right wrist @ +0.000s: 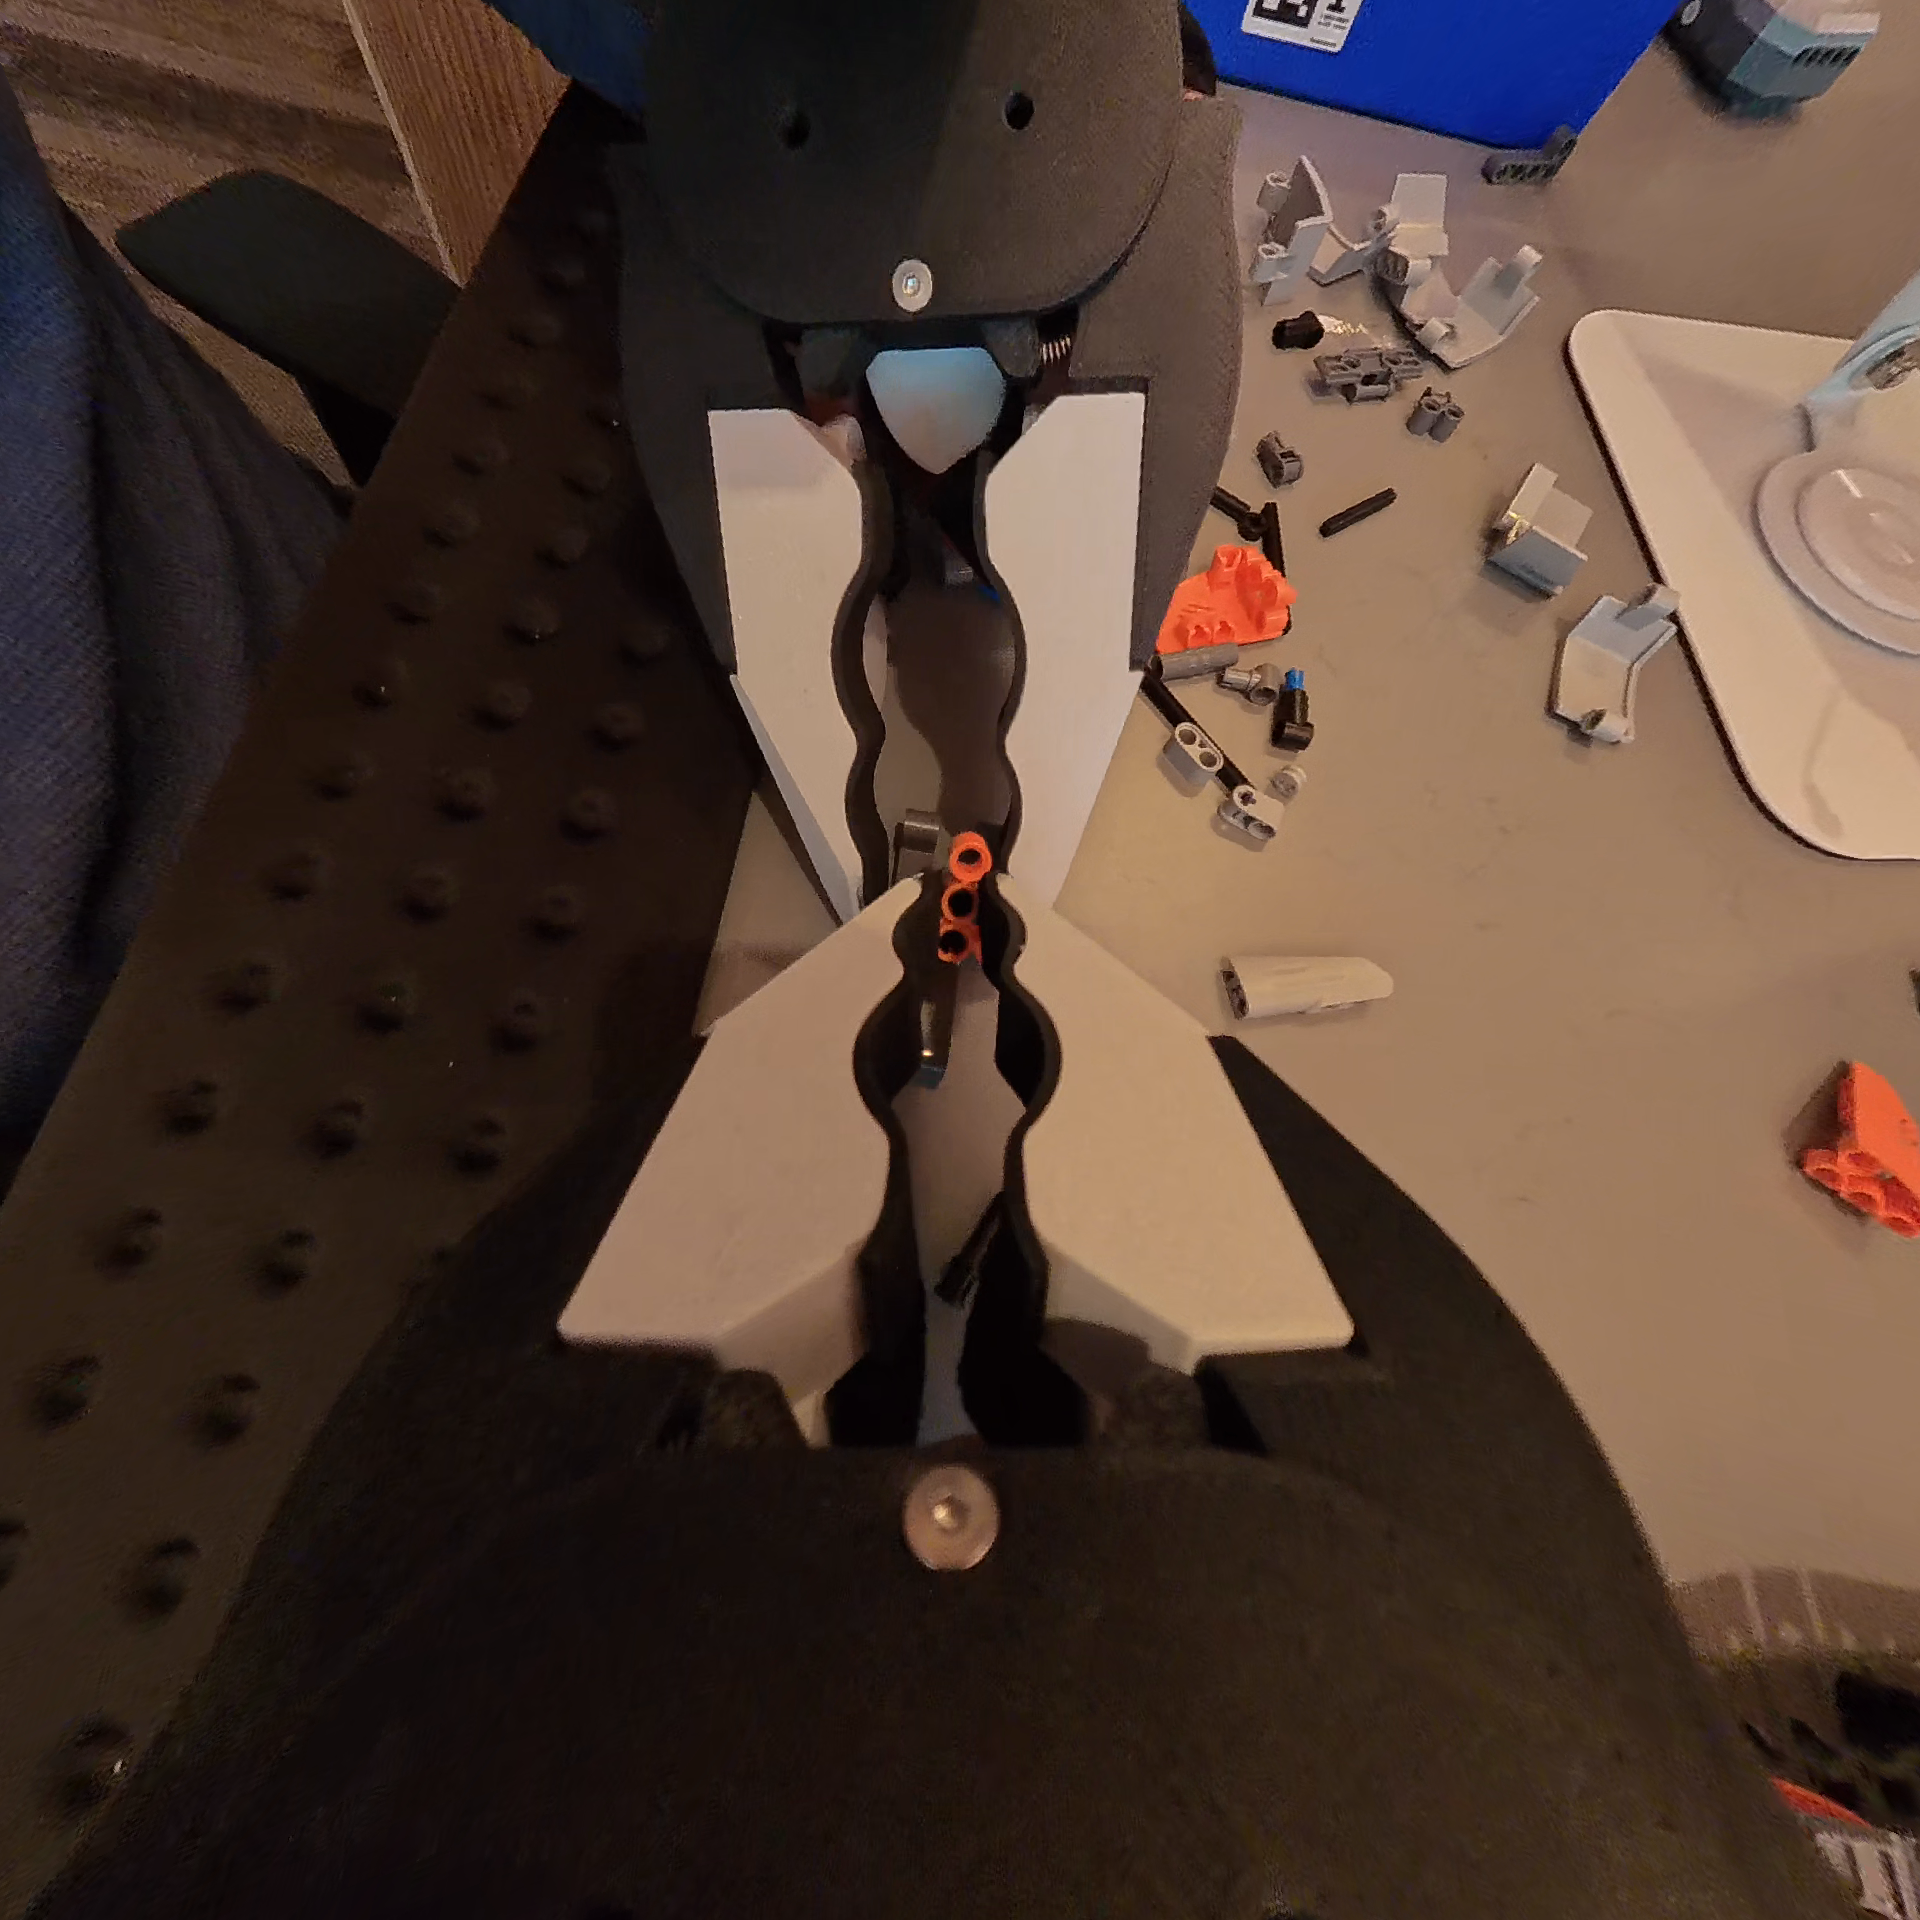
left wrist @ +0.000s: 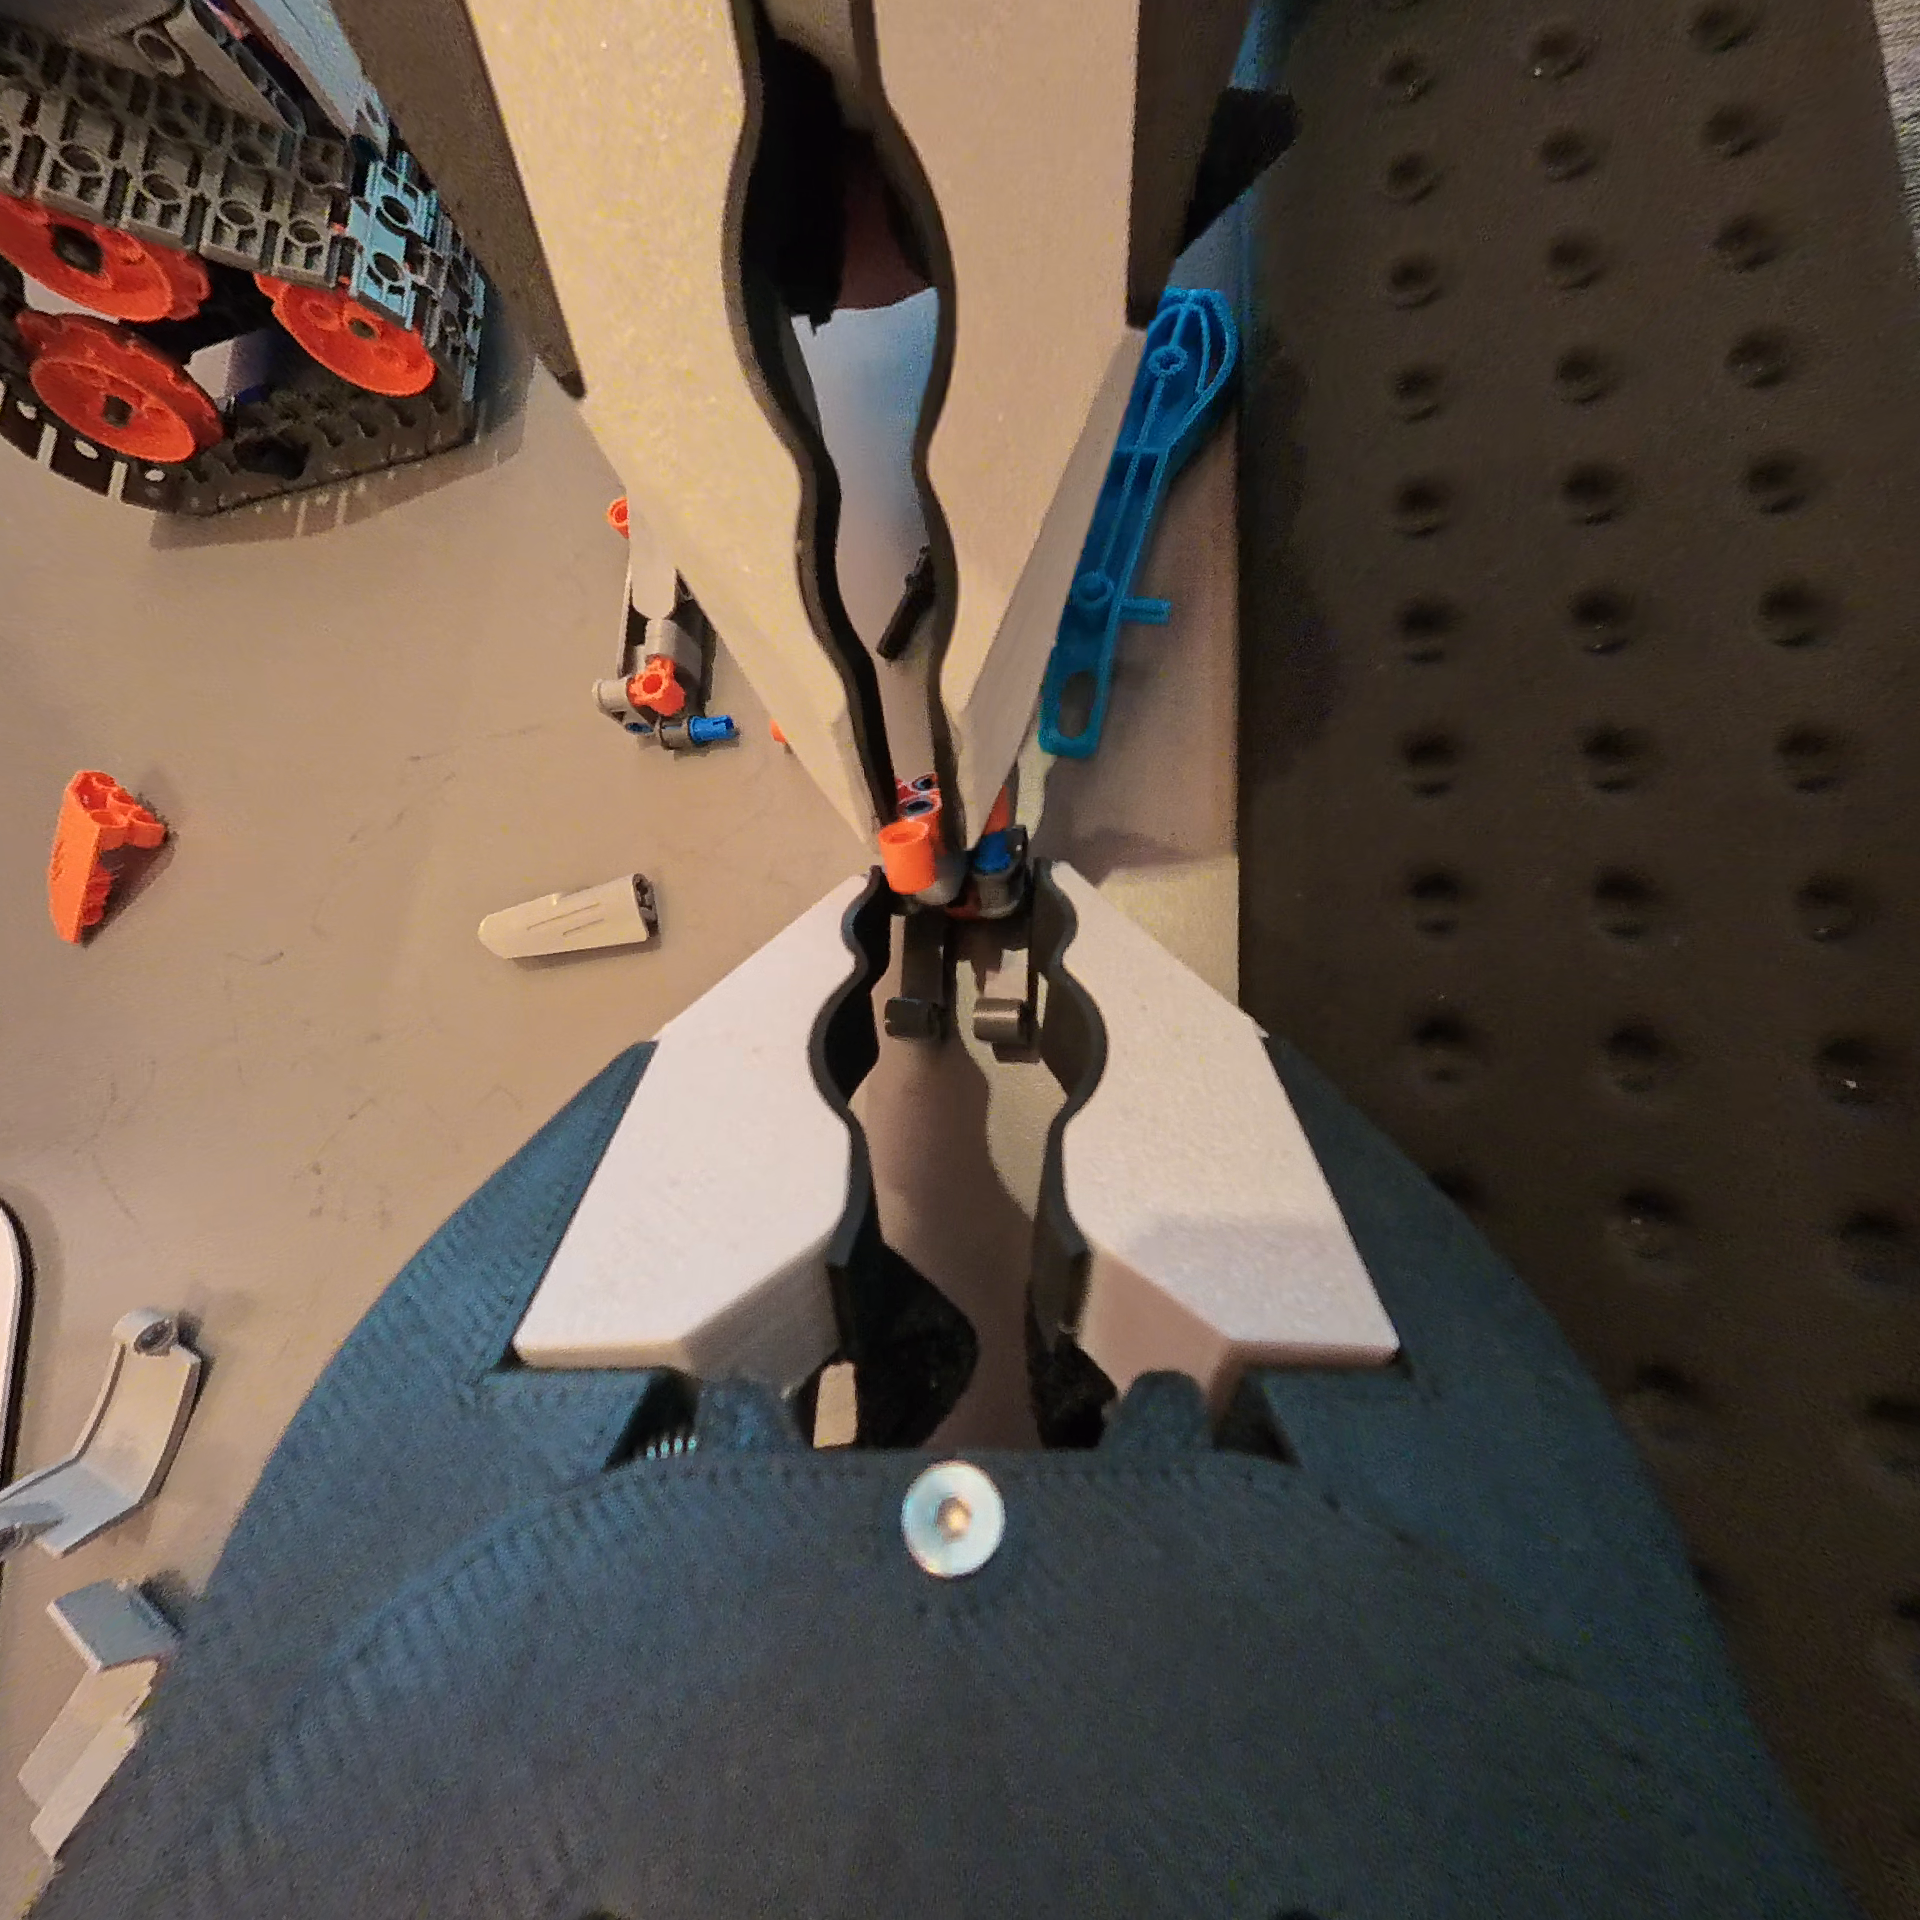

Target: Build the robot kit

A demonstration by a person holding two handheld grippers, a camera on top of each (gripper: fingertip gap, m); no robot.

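My two grippers meet tip to tip above a grey table. In the left wrist view my left gripper (left wrist: 961, 896) is shut on a small grey connector assembly (left wrist: 994, 881) with a blue pin. My right gripper (left wrist: 925, 816) comes in from the top, shut on a short orange beam (left wrist: 906, 857) that touches the grey assembly. In the right wrist view my right gripper (right wrist: 961, 923) holds the orange beam (right wrist: 961, 900), whose three holes show. The left gripper (right wrist: 951, 847) faces it with the grey piece (right wrist: 914, 836). A loose black pin (right wrist: 961, 1262) lies between my right fingers.
A tracked model with orange wheels (left wrist: 208, 301) stands at the far left. A blue lever piece (left wrist: 1132, 520), an orange angled piece (left wrist: 99, 852) and a grey panel (left wrist: 571, 914) lie nearby. A black studded mat (left wrist: 1610, 727) borders the table. A white tray (right wrist: 1704, 582), a blue box (right wrist: 1434, 62) and scattered small parts (right wrist: 1247, 727) lie to the right. Both grippers' tips are close together, under 4 cm apart. Both grippers' tips are roughly 20 centimeters from the orange angled piece (left wrist: 99, 852). It turns up in the right wrist view (right wrist: 1858, 1131) as well.
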